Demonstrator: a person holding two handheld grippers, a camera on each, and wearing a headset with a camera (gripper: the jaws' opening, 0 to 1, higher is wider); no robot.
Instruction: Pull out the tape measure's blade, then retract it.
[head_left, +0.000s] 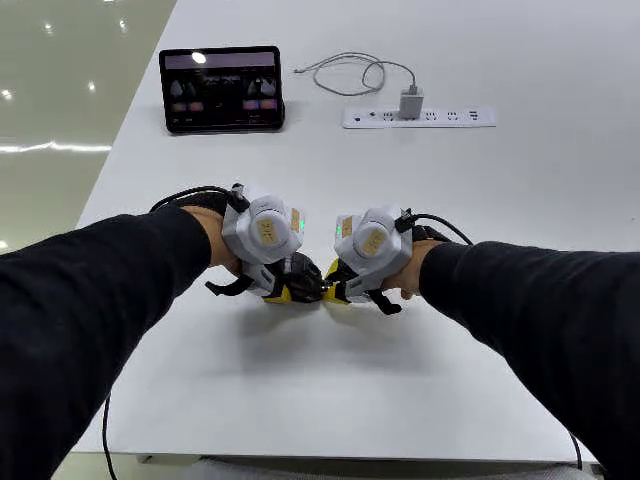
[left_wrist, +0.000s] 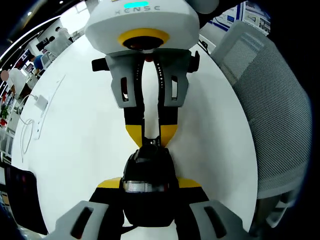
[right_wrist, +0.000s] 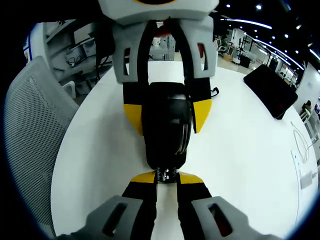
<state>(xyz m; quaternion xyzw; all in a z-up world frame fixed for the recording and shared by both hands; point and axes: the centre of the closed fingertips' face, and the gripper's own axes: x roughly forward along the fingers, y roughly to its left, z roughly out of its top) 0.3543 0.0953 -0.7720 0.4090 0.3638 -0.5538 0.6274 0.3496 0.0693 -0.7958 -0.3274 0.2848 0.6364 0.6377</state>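
The tape measure (right_wrist: 167, 125) is being held low at the middle of the white surface (head_left: 300, 400), between the 2 grippers. The left gripper (left_wrist: 148, 184), at its 9 o'clock in the head view, is clamping the black case (left_wrist: 148, 165) with its fingers (left_wrist: 112, 183). The right gripper (right_wrist: 166, 178), at 3 o'clock, is pinching the blade hook (left_wrist: 152, 142) with closed fingers. The case is probably hard, smooth and a little heavy, so a broad hold is suiting it. The blade is likely thin and springy; the hook is seeming the best place to pull.
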